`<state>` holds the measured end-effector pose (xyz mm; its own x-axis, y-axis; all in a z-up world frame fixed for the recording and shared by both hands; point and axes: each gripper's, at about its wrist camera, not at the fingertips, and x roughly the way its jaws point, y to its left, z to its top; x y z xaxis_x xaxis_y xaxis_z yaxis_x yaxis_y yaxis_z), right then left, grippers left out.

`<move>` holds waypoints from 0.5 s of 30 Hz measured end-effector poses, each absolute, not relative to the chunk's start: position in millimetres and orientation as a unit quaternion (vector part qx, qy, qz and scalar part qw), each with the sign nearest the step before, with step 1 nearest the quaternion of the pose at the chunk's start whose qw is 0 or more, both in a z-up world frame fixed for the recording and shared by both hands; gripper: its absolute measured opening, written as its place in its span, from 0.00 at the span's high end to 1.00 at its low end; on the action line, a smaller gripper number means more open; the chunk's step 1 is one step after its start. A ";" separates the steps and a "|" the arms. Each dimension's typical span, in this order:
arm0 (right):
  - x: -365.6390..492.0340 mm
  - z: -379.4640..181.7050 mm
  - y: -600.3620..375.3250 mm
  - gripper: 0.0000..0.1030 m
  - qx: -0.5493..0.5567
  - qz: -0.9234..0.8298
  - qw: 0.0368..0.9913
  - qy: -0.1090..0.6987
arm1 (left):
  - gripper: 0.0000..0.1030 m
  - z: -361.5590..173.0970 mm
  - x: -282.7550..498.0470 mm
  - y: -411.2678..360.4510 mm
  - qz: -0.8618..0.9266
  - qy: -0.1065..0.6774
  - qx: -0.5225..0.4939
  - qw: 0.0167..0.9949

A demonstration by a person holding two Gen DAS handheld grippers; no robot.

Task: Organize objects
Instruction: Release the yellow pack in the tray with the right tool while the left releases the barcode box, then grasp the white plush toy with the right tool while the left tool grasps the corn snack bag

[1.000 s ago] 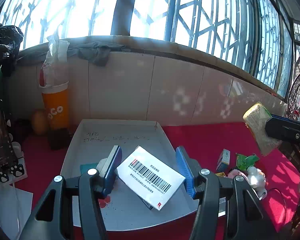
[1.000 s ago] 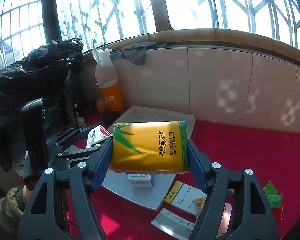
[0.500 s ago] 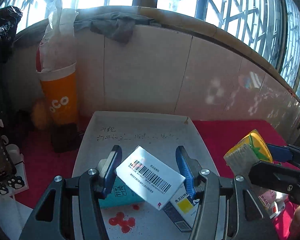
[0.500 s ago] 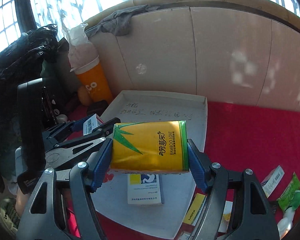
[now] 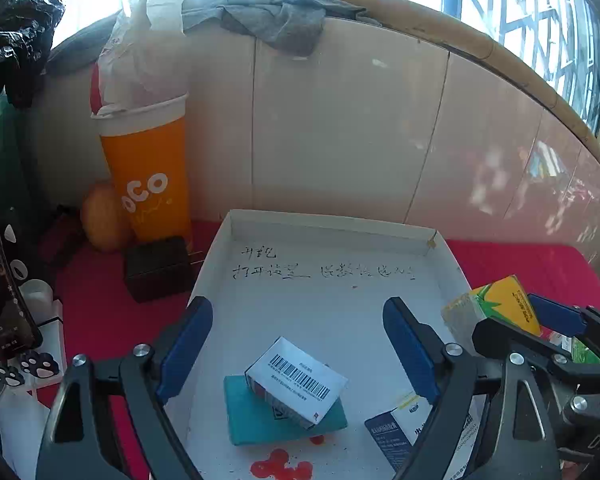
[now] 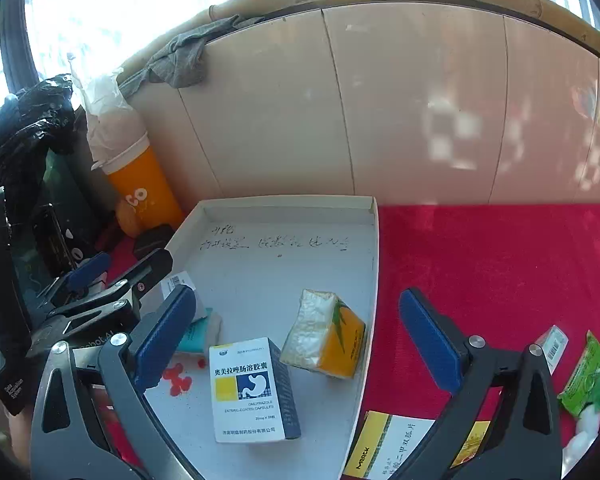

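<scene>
A white cardboard tray [image 5: 332,225] lies on the red cloth. My left gripper [image 5: 296,312] hangs open above it with nothing between its fingers. Below it a white barcode box [image 5: 296,380] lies tilted on a teal packet [image 5: 252,416]. My right gripper [image 6: 296,300] is also open over the tray [image 6: 292,200]. A yellow bamboo tissue pack [image 6: 328,340] rests free on the tray floor by the right rim. A white and blue medicine box [image 6: 248,392] stands next to it. The left gripper [image 6: 120,270] shows at the left, half hiding the barcode box [image 6: 176,280].
An orange cup [image 5: 148,184], an orange fruit [image 5: 100,220] and a small black box [image 5: 156,268] stand left of the tray against the tiled wall. On the red cloth [image 6: 500,264] lie a Merck box [image 6: 388,448], a green packet [image 6: 580,372] and a small white box [image 6: 554,346].
Both grippers opened. The barcode box dropped from the left gripper onto the teal packet. The tissue pack left the right gripper and now lies in the tray.
</scene>
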<state>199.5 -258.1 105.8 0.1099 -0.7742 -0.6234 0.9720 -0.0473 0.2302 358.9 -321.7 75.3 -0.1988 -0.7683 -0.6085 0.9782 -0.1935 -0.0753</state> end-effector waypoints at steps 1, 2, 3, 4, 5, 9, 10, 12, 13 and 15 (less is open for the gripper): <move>199.4 108.7 -253.7 0.00 0.318 -0.651 0.674 0.149 | 0.00 77.8 362.1 -319.3 -0.741 0.225 0.215 0.594; 199.6 111.4 -249.5 0.00 0.315 -0.651 0.675 0.145 | 0.00 80.1 365.2 -317.6 -0.744 0.224 0.206 0.595; 200.4 114.2 -244.5 0.00 0.312 -0.651 0.678 0.142 | 0.00 82.2 367.3 -316.1 -0.743 0.225 0.201 0.598; 201.3 117.0 -239.8 0.00 0.309 -0.651 0.679 0.141 | 0.00 83.8 369.0 -314.0 -0.742 0.227 0.197 0.600; 202.1 119.4 -234.9 0.00 0.305 -0.651 0.681 0.141 | 0.00 86.0 369.9 -312.5 -0.740 0.227 0.192 0.603; 199.1 130.8 -206.9 0.00 0.298 -0.642 0.695 0.127 | 0.00 93.0 372.1 -301.1 -0.737 0.229 0.172 0.612; 197.2 133.8 -197.5 0.00 0.295 -0.639 0.700 0.121 | 0.00 95.0 373.0 -297.6 -0.738 0.229 0.165 0.613; 191.2 140.2 -176.3 0.00 0.289 -0.635 0.708 0.107 | 0.00 99.5 374.8 -289.4 -0.739 0.232 0.150 0.614; 187.3 143.7 -165.1 0.00 0.286 -0.635 0.711 0.101 | 0.00 102.0 375.9 -283.4 -0.741 0.233 0.140 0.614; 177.6 153.0 -142.5 0.00 0.275 -0.639 0.714 0.083 | 0.00 105.7 378.9 -267.5 -0.746 0.236 0.117 0.611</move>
